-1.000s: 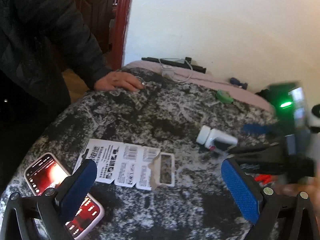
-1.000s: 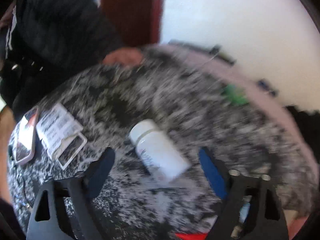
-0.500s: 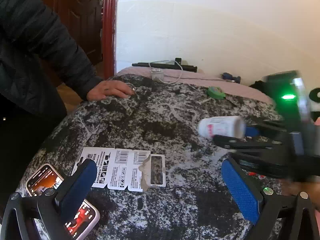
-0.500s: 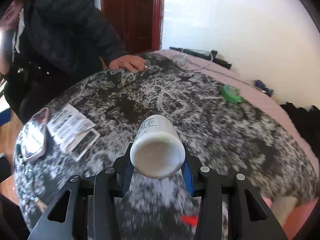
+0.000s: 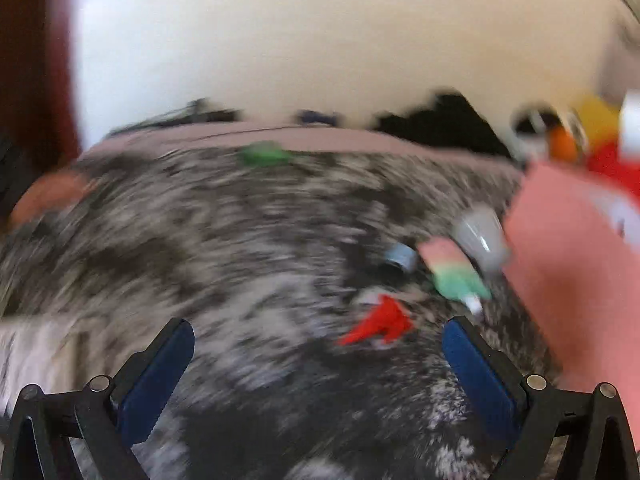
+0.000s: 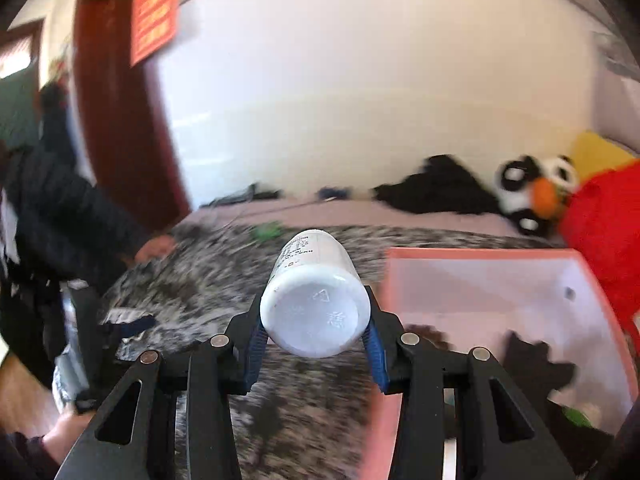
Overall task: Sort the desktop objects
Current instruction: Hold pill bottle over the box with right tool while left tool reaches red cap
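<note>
Bottle carried to the pink bin

The bottle (image 6: 314, 304) is clamped in the right tool (image 6: 314, 344); it is best kept level until above the bin (image 6: 500, 256) at the bed's right edge; the left tool (image 5: 318, 376) gapes wide, empty.

Materials and finishes on and around the desk

A smooth white plastic bottle (image 6: 314, 304) with a faintly glossy base is pressed between the ribbed blue pads of the right gripper (image 6: 315, 344), whose black frame looks like matt plastic set with shiny metal pins. The table (image 6: 224, 272) is covered in a mottled grey and black cloth. A pink bin (image 6: 500, 256) appears as smooth plastic, and a red and yellow plush toy (image 6: 600, 216) is seen as fuzzy fabric.
</note>
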### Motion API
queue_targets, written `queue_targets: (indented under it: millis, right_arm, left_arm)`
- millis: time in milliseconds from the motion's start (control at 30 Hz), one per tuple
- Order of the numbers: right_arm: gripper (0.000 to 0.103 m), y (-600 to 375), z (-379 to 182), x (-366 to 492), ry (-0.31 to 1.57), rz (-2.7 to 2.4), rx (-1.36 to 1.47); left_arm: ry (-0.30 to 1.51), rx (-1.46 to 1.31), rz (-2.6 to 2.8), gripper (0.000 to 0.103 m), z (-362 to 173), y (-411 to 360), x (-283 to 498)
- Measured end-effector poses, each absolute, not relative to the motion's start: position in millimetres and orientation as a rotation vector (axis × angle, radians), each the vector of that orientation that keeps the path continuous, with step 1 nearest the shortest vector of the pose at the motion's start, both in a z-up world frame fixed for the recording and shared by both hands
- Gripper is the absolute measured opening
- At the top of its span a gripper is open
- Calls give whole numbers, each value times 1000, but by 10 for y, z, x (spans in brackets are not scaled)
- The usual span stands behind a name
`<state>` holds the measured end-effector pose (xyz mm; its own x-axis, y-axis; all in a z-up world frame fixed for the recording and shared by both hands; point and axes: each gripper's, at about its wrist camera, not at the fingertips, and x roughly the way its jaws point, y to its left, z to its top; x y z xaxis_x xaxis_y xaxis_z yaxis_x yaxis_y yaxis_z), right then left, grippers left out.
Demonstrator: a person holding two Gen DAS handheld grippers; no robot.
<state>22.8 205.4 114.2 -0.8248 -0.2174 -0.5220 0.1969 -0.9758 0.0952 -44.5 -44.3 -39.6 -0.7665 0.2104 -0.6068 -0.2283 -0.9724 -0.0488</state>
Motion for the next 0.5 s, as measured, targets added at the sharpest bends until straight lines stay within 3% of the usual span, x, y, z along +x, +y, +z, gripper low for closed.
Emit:
queue_targets:
  millis: [200,233,267,300,500]
  right_arm:
    - [45,2437,1192,380,-18,-2853,826]
    - [45,2486,1207,399,-22,-2855,825]
    - [45,2533,1227,416,-28,-2857,821]
    - [45,2568,1256,433,-38,-2860,813]
    - [45,2584,1325,522,-81,-2864,769]
  left_arm:
    - [223,-1025,2594,66,-711,-9,-808]
    - [236,-1040,2573,48,-745,29,-848]
    - [236,-1053,2565,19,-764,38,-876]
    - [233,-1065,2562,9,-778,37,-900]
    - [215,-1085,2555,0,-784,-2,-921]
